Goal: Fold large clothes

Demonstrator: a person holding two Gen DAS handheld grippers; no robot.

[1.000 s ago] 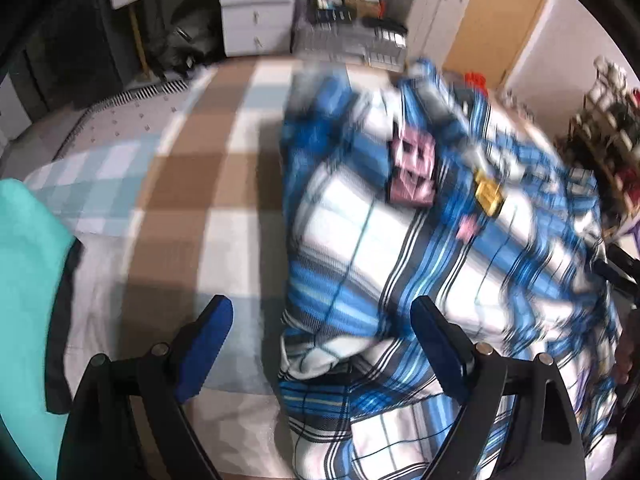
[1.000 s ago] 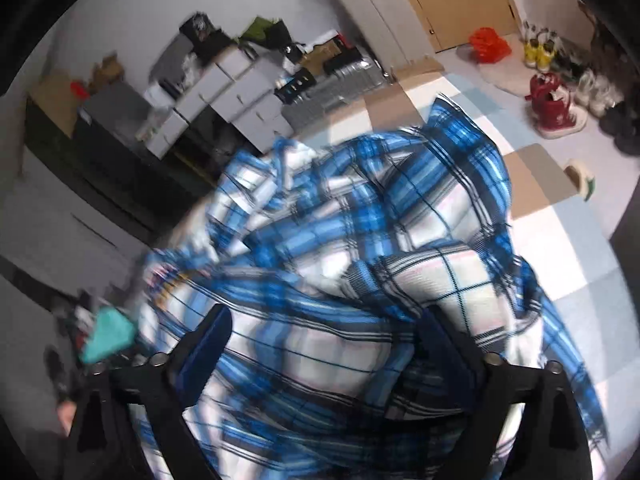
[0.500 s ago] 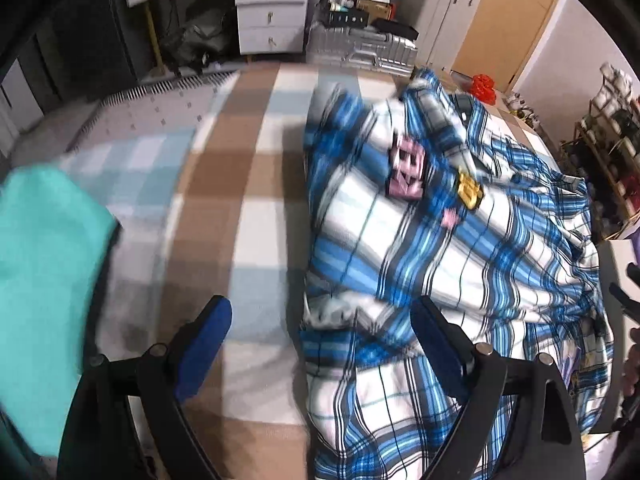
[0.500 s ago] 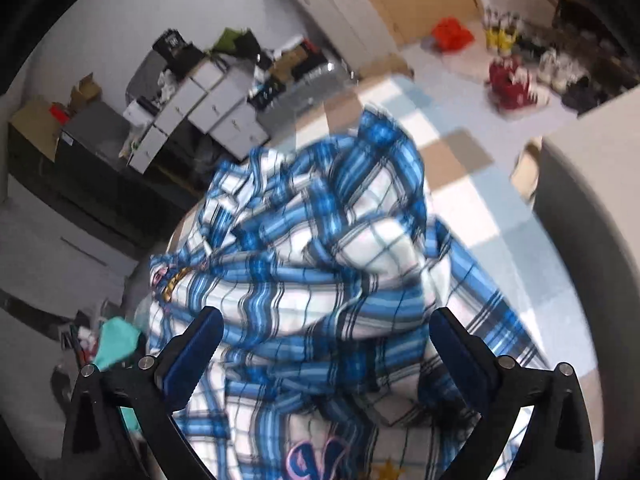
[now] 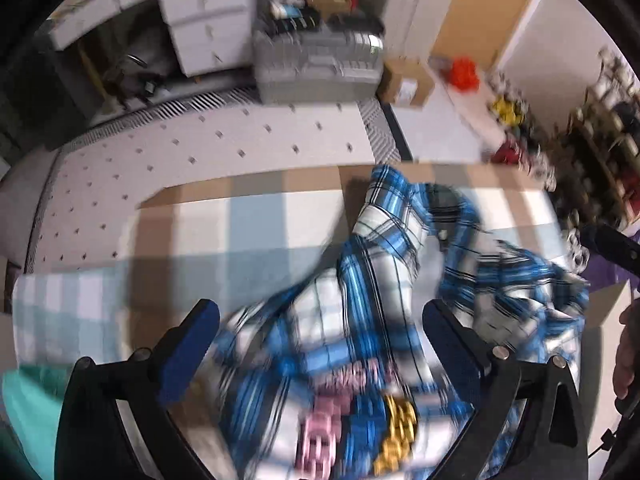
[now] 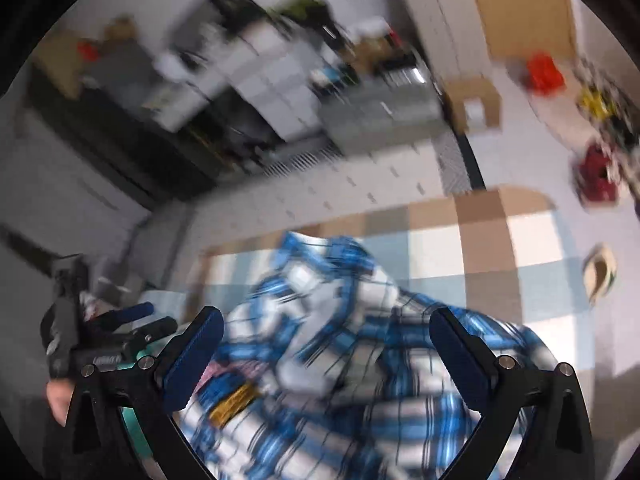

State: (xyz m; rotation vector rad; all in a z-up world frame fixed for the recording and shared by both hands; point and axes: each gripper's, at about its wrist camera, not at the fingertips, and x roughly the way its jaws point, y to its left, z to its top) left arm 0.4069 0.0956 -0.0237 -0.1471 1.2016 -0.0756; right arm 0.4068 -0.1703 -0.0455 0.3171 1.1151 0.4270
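A bed (image 5: 256,216) with a brown, white and pale blue checked cover fills the middle of the room. Behind it stand white drawers (image 5: 204,28) and a grey case (image 5: 316,68). Both pictures are blurry.

The blue plaid shirt (image 5: 372,288) lies in a loose heap on the cover. It is bunched up, not flat. In the left wrist view it sits right under the left gripper (image 5: 320,340) and spreads up and to the right, towards the far edge of the bed. Its pink and yellow patches (image 5: 352,432) lie closest to the camera. In the right wrist view the shirt (image 6: 340,340) lies under the right gripper (image 6: 326,344) too. Both hands look about as near to it as each other.

The left gripper's jaws are opening and already stand wide apart. Cloth shows between them, but the pads are not pressing it. The right gripper's jaws are wide apart as well and hold nothing.

I think the next move is to find an edge and spread the shirt flat.
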